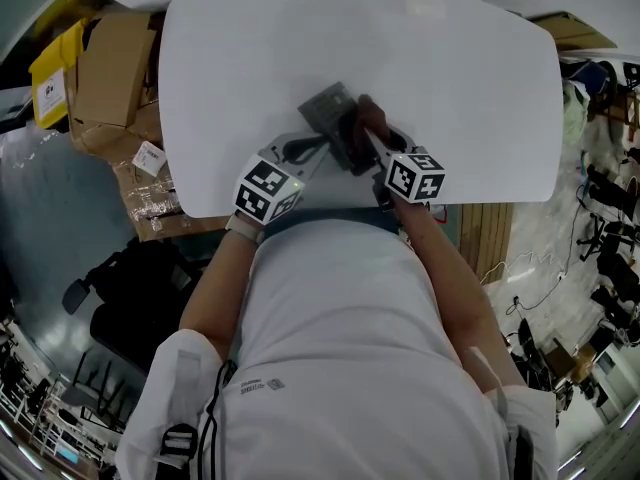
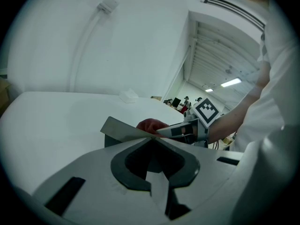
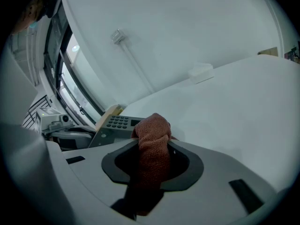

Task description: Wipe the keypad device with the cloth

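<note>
Rust-red cloth [image 3: 152, 125] is clamped tight in the right gripper [image 3: 153, 143]. It's bunched up and pokes out past the jaw tips, so that one's definitely grasping the cloth. Its own view is the only one that shows the keys [image 3: 117, 122] on the keypad device [image 3: 110, 130]: rows of little dark buttons on a sloped grey face, just left of the cloth wad. Can't tell if the cloth actually touches the device there.

Flip to the left gripper view and the buttons are gone. You only get the device edge-on as a thin grey slab, with the left gripper [image 2: 152, 138] pinched down on its near edge. That view also catches the other gripper's marker cube [image 2: 206, 111] off to the right.

Head view gives the layout the other two don't. The device sits on the white table [image 1: 460, 78] near the person's edge, both grippers meet at it, and the cloth is at its right side. The only containers around are cardboard boxes [image 1: 112, 63] on the floor left of the table, and I can't make out what's in them.
</note>
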`<state>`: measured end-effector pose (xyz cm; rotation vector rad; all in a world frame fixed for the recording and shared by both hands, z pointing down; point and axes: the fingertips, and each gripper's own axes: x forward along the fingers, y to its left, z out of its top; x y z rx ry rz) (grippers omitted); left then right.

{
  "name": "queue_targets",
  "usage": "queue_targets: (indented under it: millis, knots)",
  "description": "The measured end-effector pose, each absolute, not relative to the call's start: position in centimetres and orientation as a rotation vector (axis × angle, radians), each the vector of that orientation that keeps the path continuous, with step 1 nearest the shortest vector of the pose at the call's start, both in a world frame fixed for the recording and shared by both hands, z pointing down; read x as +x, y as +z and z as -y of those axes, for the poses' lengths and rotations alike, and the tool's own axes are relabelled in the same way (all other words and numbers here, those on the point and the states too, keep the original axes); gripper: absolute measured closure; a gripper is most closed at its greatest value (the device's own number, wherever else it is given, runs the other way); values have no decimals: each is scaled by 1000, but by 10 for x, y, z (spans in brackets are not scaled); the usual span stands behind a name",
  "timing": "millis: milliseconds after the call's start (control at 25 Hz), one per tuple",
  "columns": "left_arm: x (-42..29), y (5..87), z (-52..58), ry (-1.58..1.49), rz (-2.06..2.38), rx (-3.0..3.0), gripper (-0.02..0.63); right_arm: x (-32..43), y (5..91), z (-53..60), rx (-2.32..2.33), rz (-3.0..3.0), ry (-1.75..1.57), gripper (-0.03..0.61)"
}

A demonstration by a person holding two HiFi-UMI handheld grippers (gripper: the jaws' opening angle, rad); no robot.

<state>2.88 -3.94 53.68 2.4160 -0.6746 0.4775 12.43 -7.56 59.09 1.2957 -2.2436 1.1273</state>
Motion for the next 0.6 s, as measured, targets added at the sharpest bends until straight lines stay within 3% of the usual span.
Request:
queue_targets:
  millis: [600]
  knots:
    - [29, 538, 47, 447, 730, 2389, 586, 163, 622, 82, 1313, 2121, 1009, 465]
